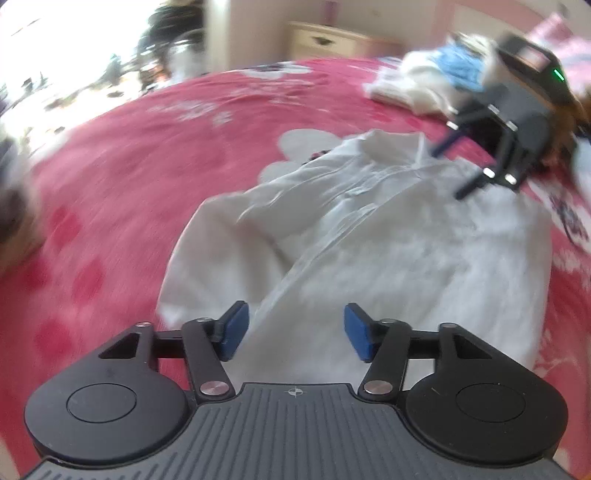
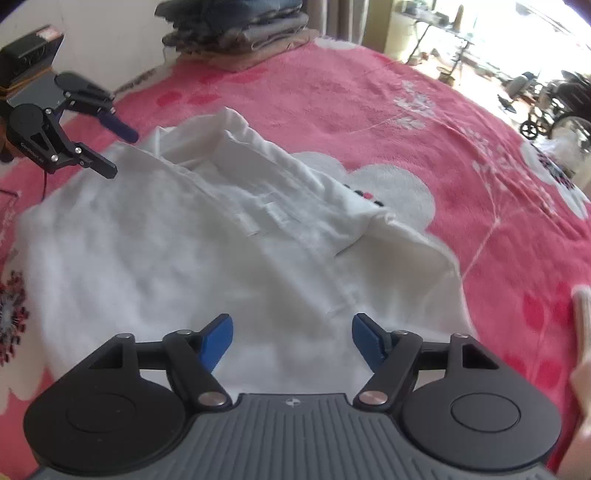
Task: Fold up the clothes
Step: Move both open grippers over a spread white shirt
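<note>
Shirt: white garment (image 2: 192,240) lies on the pink bedspread (image 2: 369,110), partly folded, one flap laid over its middle and the collar end towards the far side.
Shirt's place: mid-bed, with pink cover (image 1: 129,184) showing on all sides of it.
Left gripper (image 1: 295,332): points steeply down over the near hem; jaws spread, blue pads (image 1: 236,328) apart, nothing between them, only white cloth below.
Right gripper (image 2: 291,339): also tilted steeply down over the shirt's near edge; jaws spread wide, pads (image 2: 218,339) clear of the fabric.
Each seen from the other: the left wrist view shows the right gripper (image 1: 476,162) raised above the collar end at upper right, fingers parted; the right wrist view shows the left gripper (image 2: 107,144) at upper left above the shirt's corner, likewise parted.
Only in the left view: a loose heap of white and blue clothes (image 1: 436,81) at the bed's far right, and a pale drawer unit (image 1: 325,37) beyond the bed; this view is blurred.
Only in the right view: a stack of folded dark and tan clothes (image 2: 243,33) at the far edge by the wall, and a wheelchair (image 2: 554,107) on the floor past the bed.
Edges: the right hem (image 2: 454,280) is crisp and slightly lifted.
Open room: broad bare cover on the window side of the shirt; less on the side nearer the wall.
</note>
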Demonstrator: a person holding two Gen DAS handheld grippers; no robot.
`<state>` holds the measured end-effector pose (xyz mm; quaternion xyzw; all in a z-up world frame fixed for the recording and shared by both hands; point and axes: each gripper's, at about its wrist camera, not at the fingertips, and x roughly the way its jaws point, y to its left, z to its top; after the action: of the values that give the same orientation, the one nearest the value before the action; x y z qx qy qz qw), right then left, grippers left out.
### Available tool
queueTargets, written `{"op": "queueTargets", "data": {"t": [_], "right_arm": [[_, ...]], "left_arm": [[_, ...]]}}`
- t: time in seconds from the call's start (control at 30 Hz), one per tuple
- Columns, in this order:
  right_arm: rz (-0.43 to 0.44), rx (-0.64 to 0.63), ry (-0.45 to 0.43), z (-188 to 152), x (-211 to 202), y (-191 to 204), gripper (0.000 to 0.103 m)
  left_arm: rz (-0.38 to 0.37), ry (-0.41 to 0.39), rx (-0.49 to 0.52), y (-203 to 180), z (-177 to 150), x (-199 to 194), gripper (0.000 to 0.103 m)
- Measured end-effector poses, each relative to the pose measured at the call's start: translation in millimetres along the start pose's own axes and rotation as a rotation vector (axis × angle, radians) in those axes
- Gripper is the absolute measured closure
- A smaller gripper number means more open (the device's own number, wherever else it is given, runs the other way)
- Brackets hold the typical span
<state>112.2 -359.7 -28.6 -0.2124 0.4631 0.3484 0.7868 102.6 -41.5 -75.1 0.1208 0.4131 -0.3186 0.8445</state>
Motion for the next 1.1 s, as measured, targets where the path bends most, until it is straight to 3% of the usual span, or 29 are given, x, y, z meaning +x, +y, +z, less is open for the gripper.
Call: {"op": "queueTargets", "data": {"t": [0.17, 0.4, 0.53, 0.7, 0.83, 0.93, 1.1], "right_arm": [[0.053, -0.016, 0.019, 20, 22, -22, 0.008], [0.112, -0.026, 0.095, 26, 51, -30, 0.008], [0.133, -0.027, 0.122, 25, 59, -32, 0.01], [0.14, -0.045, 0.109, 26, 57, -29, 0.025], [0.122, -0.089, 0.103, 26, 54, -21, 0.037], [0.073, -0.16, 0.101, 25, 52, -8, 0.042], [0.002, -0.254, 0.1, 21, 48, 13, 0.06]], "left_arm": [[-0.057, 0.051, 0.046, 8, 14, 29, 0.039], [-0.13, 0.105, 0.077, 15, 19, 46, 0.04], [-0.149, 0.101, 0.102, 10, 20, 47, 0.051], [-0.15, 0.089, 0.133, 3, 20, 46, 0.055], [-0.135, 0.077, 0.15, 0, 20, 46, 0.064], [-0.115, 0.058, 0.161, -3, 20, 44, 0.072], [-0.11, 0.048, 0.175, -7, 19, 40, 0.082]]}}
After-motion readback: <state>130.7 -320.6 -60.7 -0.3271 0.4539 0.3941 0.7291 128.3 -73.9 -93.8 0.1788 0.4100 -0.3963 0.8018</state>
